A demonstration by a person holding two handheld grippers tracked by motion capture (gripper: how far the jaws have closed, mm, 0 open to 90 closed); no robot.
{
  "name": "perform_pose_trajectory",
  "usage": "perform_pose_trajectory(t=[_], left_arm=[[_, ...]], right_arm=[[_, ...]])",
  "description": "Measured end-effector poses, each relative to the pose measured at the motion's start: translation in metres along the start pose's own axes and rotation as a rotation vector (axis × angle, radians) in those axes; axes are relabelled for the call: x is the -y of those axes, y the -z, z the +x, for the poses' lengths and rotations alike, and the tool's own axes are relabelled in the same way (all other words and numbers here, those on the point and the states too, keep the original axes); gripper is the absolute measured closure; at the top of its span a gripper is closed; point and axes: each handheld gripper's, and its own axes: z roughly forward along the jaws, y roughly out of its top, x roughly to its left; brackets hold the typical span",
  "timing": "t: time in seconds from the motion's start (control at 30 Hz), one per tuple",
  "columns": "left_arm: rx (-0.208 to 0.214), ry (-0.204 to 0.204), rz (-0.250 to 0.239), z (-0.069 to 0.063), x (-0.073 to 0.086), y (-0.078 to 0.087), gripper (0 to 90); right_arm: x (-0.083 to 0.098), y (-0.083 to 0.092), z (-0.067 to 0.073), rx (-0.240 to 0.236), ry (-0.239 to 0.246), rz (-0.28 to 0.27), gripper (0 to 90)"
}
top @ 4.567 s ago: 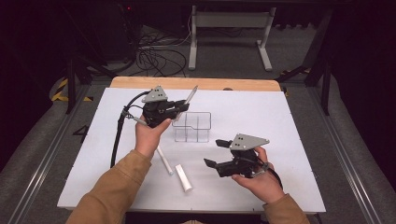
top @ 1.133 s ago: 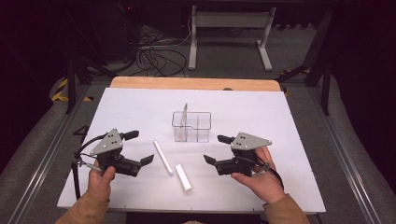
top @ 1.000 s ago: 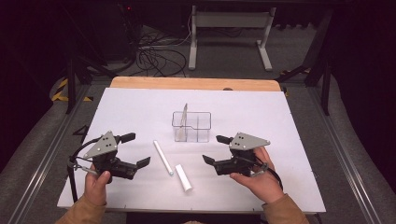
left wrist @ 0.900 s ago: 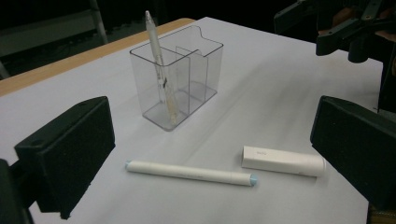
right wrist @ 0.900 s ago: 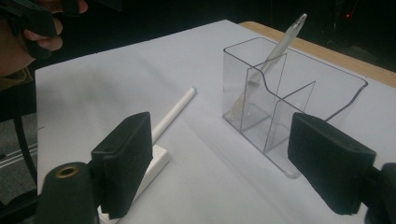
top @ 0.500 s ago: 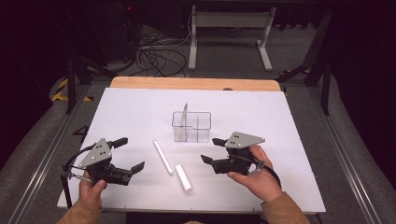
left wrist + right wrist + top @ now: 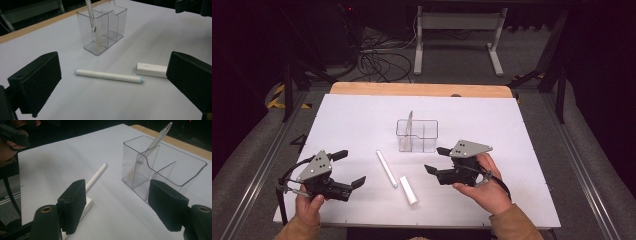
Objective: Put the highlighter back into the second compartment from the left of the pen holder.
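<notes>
A clear divided organizer stands mid-table with a clear pen leaning in its left compartment. In front of it lie a long white pen and a short white cap. My left gripper hovers at the front left, open and empty. In the left gripper view its jaws frame the white pen and the cap farther off. My right gripper is right of the cap, open. Its jaws have just been closing a little, with nothing between them. They point at the organizer.
The white table top ends in a wooden strip at the far side. Black frames, cables and a metal stand sit on the dark floor beyond. In the right gripper view the other hand and its gripper show at upper left.
Earlier my left gripper held the clear pen at the organizer. The pen now stands inside and the left hand has drawn back to the front left. The right jaws have narrowed slightly.
</notes>
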Motion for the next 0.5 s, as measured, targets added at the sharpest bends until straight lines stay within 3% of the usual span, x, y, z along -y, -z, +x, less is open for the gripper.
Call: perform_pose_trajectory(t=[0.3, 0.5], left_arm=[[-0.001, 0.004, 0.007, 0.002, 0.002, 0.001, 0.7], [-0.012, 0.002, 0.009, 0.003, 0.004, 0.003, 0.8]], right_arm=[[-0.006, -0.005, 0.001, -0.011, -0.032, 0.028, 31.0], [-0.011, -0.013, 0.002, -0.021, -0.026, 0.042, 31.0]])
